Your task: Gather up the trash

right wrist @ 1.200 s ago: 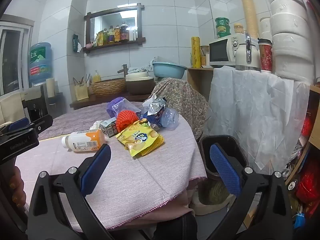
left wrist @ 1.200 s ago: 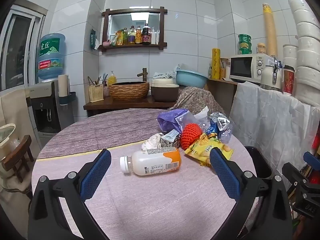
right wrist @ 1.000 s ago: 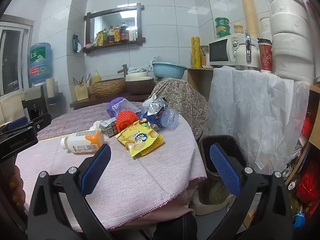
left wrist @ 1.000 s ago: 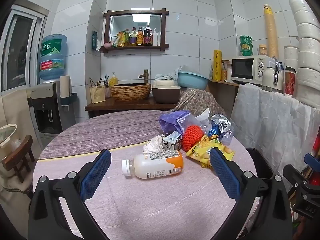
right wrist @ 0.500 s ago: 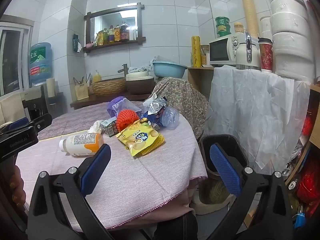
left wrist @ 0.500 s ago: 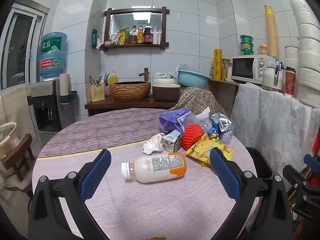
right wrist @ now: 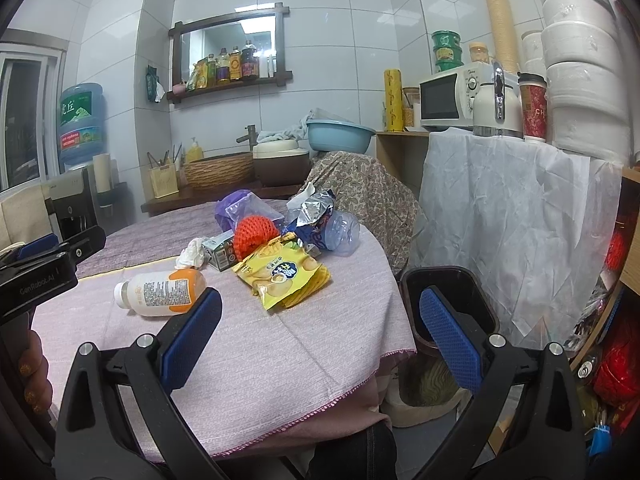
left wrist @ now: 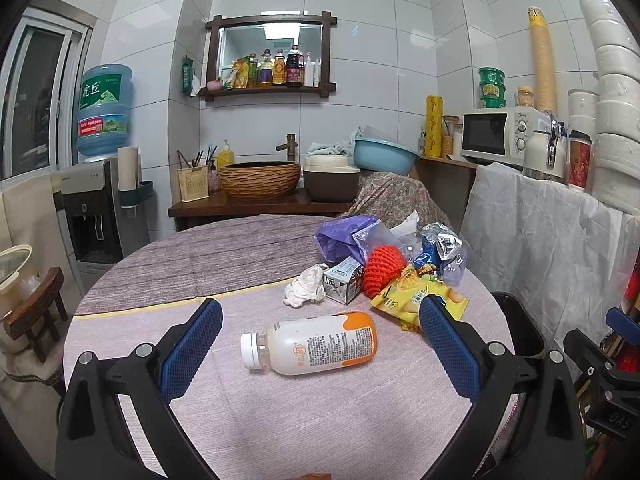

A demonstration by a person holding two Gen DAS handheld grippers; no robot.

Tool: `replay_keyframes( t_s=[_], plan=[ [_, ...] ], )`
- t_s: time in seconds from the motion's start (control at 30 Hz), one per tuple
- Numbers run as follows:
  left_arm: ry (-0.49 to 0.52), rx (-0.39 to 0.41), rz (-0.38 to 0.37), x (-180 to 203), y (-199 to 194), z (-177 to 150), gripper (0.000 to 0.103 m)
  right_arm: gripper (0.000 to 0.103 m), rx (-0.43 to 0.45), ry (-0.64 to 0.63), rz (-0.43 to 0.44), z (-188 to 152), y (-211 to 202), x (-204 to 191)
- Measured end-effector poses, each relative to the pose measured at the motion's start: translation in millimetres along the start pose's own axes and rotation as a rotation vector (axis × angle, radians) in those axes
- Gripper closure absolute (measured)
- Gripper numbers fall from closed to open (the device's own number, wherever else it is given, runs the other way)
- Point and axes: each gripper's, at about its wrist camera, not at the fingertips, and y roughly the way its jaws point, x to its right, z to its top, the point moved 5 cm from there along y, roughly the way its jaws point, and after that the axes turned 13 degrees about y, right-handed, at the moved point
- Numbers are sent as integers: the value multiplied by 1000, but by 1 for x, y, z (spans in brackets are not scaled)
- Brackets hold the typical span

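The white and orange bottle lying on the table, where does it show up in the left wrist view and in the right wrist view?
Left wrist view: the bottle lies low in the centre, between the open pads of the left hand-held gripper, cap to the left.
Right wrist view: the bottle lies left of centre, cap to the left.
Shared landmark: the yellow snack bag, just right of the bottle in both.
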Motion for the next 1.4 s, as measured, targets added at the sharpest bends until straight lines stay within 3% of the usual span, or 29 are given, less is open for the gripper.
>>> replay_keyframes(
  t_s=[1.4],
  plan=[
    [2, -9, -2, 5, 3, -3, 5, 5, -7, 0, -1, -4, 3, -1]
  ],
)
